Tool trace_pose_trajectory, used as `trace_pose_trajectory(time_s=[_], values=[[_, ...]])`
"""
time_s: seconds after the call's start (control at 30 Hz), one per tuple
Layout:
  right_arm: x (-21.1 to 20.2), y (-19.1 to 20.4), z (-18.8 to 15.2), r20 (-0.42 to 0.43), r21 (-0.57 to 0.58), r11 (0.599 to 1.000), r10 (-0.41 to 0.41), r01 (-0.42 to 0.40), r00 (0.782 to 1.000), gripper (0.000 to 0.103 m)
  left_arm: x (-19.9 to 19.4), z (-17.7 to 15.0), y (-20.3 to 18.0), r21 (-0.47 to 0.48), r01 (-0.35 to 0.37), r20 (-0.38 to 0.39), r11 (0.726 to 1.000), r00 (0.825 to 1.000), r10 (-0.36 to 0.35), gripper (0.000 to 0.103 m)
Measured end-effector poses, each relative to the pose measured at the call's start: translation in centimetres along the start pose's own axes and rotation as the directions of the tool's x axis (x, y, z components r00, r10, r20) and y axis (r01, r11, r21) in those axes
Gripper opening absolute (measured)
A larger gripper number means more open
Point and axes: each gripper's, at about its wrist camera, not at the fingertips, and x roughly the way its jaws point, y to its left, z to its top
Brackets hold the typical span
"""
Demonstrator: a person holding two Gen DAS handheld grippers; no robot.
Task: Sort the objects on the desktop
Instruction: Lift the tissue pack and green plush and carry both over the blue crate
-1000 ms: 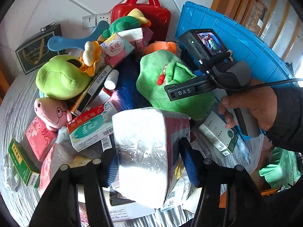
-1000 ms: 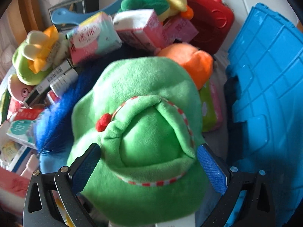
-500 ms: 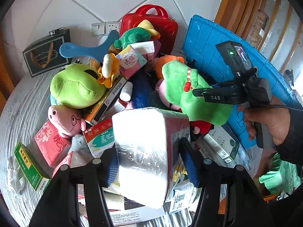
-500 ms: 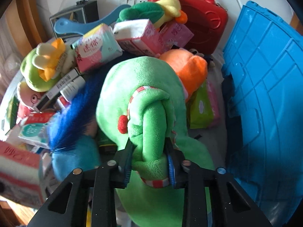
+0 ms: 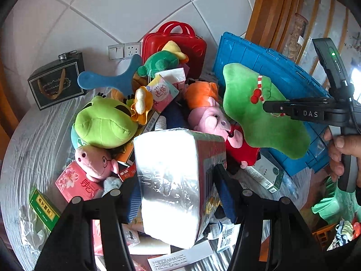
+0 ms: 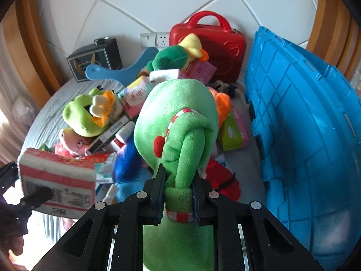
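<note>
A green plush toy (image 6: 180, 117) with red-and-white trim hangs above the heap, and the pads of my right gripper (image 6: 179, 187) pinch a fold of it while the jaws are still closing. In the left wrist view the same plush toy (image 5: 255, 117) dangles in front of the blue crate (image 5: 270, 67), with the right gripper (image 5: 277, 109) held by a hand. My left gripper (image 5: 178, 185) is shut on a plastic-wrapped tissue pack (image 5: 171, 180), lifted over the pile. The right wrist view shows that tissue pack (image 6: 56, 180) at the lower left.
The grey table (image 5: 27, 149) carries a heap of plush toys, boxes and tissue packs: a green frog (image 5: 103, 122), a pink pig (image 5: 94, 160), a red case (image 6: 216, 52), a dark gift box (image 5: 56, 85). The blue crate (image 6: 304, 113) stands along the right side.
The right jaws went from wide open around the green plush to pinched on it, then lifted it off the pile. My left gripper rose a little with the tissue pack.
</note>
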Motion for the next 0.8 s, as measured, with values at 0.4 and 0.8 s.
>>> trace_pose_trajectory(time_s=[0.4, 0.8], values=[[-7.8, -0.3, -0.2, 0.092, 0.034, 0.999, 0.023, -0.026, 0.996, 0.019, -4.3, 4.3, -2.6, 0.031, 0.003, 0.104, 1.000, 0.995, -0.006, 0.058], [-17.4, -10.7, 1.6, 0.288, -0.010, 0.994, 0.109, -0.111, 0.951, 0.019, -6.4, 12.8, -14.7, 0.042, -0.070, 0.247, 0.997, 0.967, 0.057, 0.058]])
